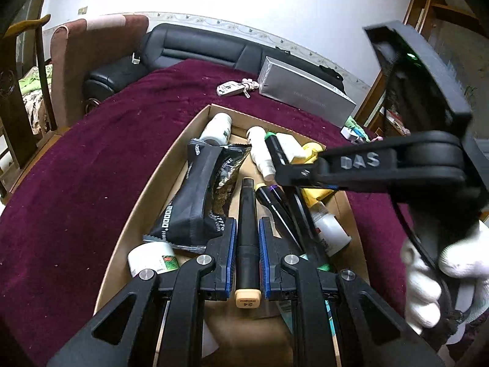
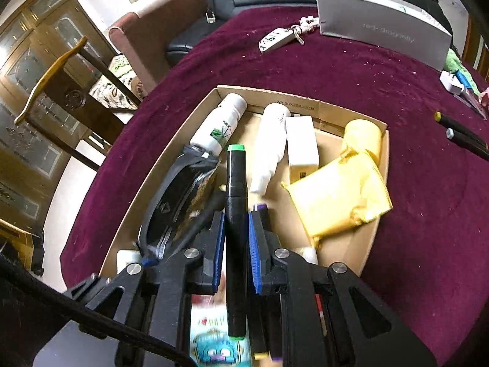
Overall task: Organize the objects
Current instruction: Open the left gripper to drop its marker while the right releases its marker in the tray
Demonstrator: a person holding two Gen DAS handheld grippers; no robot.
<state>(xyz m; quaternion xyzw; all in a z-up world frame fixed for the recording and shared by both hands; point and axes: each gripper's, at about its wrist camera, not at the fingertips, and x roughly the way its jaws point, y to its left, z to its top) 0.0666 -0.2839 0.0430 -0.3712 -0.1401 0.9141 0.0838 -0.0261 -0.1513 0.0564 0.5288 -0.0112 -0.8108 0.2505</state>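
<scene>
Cardboard tray (image 2: 351, 116), crowded wall to wall, sits on the maroon-clothed bench (image 2: 428, 198). Left claw (image 1: 247, 238) clenches a tan-capped black marker (image 1: 247, 235); right claw (image 2: 234, 229), tilted down, clamps a green-capped black marker (image 2: 236, 183) above it.

Maroon tablecloth (image 2: 336, 70), brown cardboard box (image 2: 363, 250), yellow packet (image 2: 336, 202), green-capped black marker (image 2: 236, 189), silver box (image 2: 382, 27)

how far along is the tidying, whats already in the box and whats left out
Mostly done: the cardboard box already holds white bottles, a black snack bag, a yellow packet and several markers. In hand: the left gripper clamps a beige-capped marker, the right gripper a green-capped marker, both over the box. Left: two markers lie on the cloth.
</scene>
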